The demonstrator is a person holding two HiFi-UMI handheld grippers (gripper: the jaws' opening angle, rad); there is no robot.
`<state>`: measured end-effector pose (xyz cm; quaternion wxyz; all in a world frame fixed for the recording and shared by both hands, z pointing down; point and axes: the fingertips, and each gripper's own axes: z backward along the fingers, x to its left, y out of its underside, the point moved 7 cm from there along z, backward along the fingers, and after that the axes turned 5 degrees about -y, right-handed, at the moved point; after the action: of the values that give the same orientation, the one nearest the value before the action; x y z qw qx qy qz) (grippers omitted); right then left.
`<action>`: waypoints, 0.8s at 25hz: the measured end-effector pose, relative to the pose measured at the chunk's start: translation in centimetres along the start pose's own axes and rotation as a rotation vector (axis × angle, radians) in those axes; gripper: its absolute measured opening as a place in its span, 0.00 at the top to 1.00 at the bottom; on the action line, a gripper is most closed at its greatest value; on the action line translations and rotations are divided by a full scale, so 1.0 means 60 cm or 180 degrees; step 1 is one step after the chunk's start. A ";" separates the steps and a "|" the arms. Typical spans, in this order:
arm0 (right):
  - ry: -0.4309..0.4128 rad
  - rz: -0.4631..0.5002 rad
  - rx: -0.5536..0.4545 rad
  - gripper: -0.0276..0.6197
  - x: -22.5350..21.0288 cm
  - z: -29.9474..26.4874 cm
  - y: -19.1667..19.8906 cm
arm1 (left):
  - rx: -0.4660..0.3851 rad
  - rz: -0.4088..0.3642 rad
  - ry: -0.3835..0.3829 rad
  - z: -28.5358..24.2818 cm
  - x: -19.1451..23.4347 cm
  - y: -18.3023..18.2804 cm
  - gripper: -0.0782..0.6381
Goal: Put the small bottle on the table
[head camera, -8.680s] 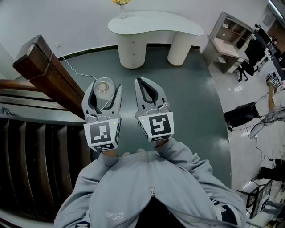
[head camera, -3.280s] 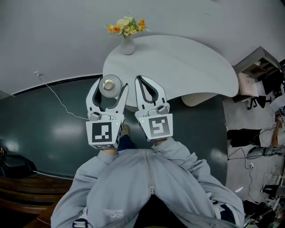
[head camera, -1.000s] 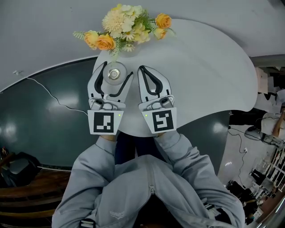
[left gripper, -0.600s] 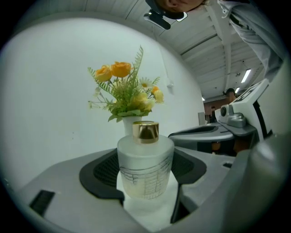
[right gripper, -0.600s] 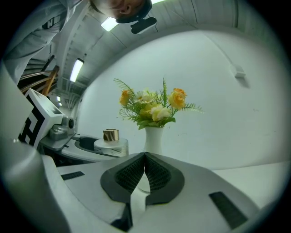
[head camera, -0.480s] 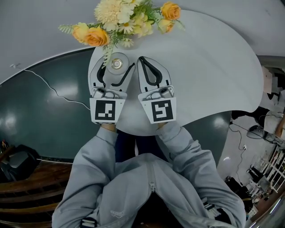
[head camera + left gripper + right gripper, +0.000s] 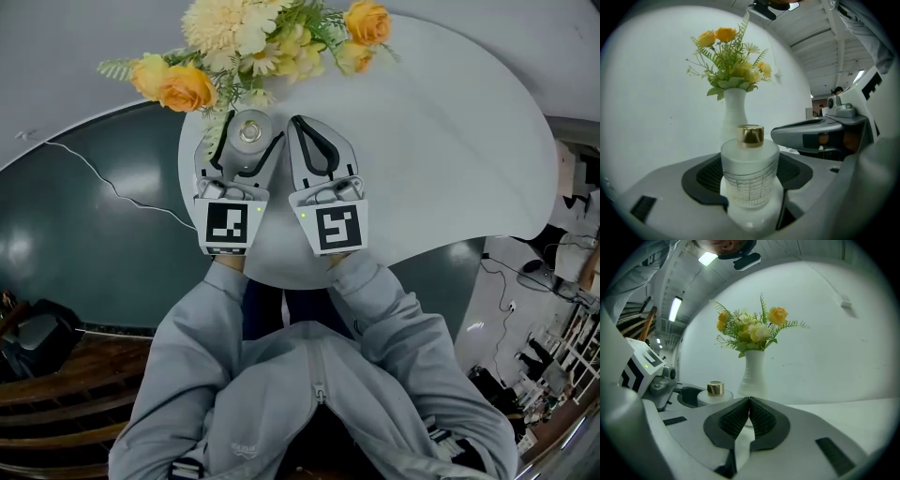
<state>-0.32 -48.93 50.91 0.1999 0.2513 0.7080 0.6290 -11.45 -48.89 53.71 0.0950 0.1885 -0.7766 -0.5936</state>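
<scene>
The small frosted glass bottle with a gold cap sits upright between the jaws of my left gripper, which is shut on the bottle. It is over the left end of the white table, just in front of the flowers. Whether its base touches the tabletop I cannot tell. My right gripper hovers beside it to the right, shut and holding nothing. In the right gripper view the gold cap shows at the left.
A white vase of yellow and orange flowers stands right behind the bottle, near the table's far left edge. The dark green floor lies to the left, and the table's near edge is under my wrists.
Over the earlier frames I came from the stairs across the floor to the table. In the last second both grippers shifted slightly nearer the flowers, the bottle still held.
</scene>
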 end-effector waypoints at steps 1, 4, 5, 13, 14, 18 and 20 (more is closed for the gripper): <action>-0.0001 -0.0007 0.0012 0.91 -0.001 -0.001 0.002 | 0.0021 -0.0004 -0.0002 -0.002 0.000 0.003 0.43; 0.0001 -0.0031 0.0027 0.91 -0.003 -0.004 0.004 | 0.0072 -0.0028 0.0004 -0.010 -0.001 0.009 0.43; 0.0000 -0.0038 0.0026 0.92 -0.003 -0.005 0.004 | 0.0088 -0.0032 0.0008 -0.012 -0.002 0.010 0.43; 0.0014 -0.0053 0.0036 0.91 -0.003 -0.005 0.005 | 0.0215 -0.0037 0.0027 -0.023 -0.006 0.020 0.43; 0.0016 -0.0057 0.0031 0.91 -0.003 -0.004 0.004 | 0.0238 -0.0028 0.0032 -0.024 -0.006 0.021 0.43; 0.0027 -0.0064 0.0019 0.91 -0.002 -0.003 0.000 | 0.0384 0.0065 0.0067 -0.027 -0.006 0.028 0.43; 0.0030 -0.0060 0.0022 0.92 -0.001 -0.002 -0.001 | 0.0428 0.0083 0.0089 -0.028 -0.006 0.031 0.43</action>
<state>-0.34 -49.04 50.84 0.2016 0.2424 0.7134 0.6259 -10.86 -49.81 55.95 0.1007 0.1927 -0.8157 -0.5360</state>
